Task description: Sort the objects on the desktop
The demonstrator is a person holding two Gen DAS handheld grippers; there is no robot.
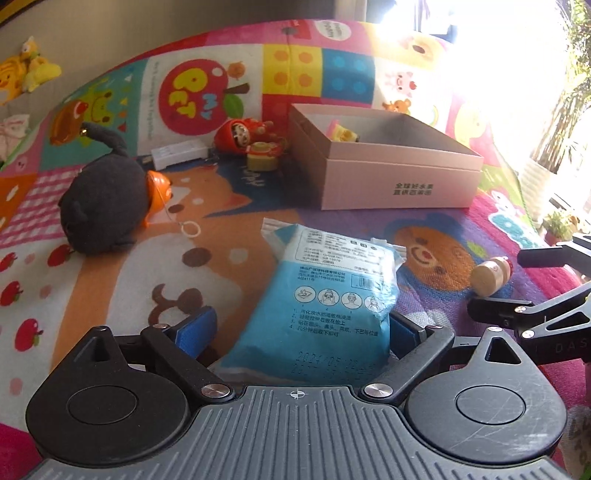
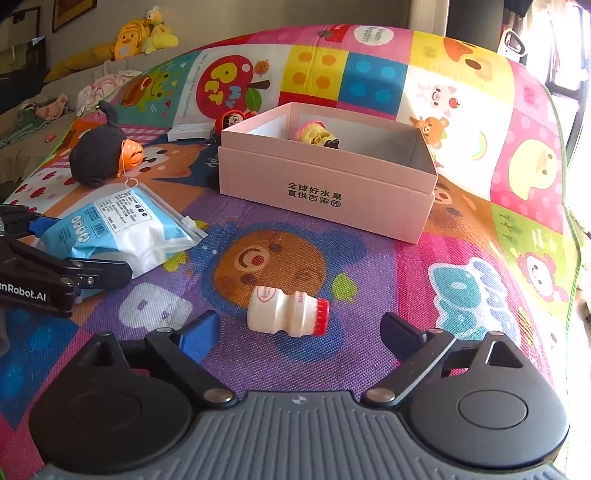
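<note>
Over the mat, left hand-held gripper (image 1: 301,328) spread wide around blue packet (image 1: 317,295), perhaps touching.

"MY PET" on mat (image 2: 225,86), "enRobot.AI" on tongs (image 2: 22,295)

a colourful cartoon play mat (image 2: 369,74) spreads ahead of the tools as the working surface. far ahead and to the left, a grey sofa (image 2: 74,74) carries yellow plush toys (image 2: 140,35) and crumpled cloth. picture frames (image 2: 70,11) hang on the wall above. to the right, a window (image 1: 480,22) pours glaring daylight past potted plants (image 1: 565,110).
</note>
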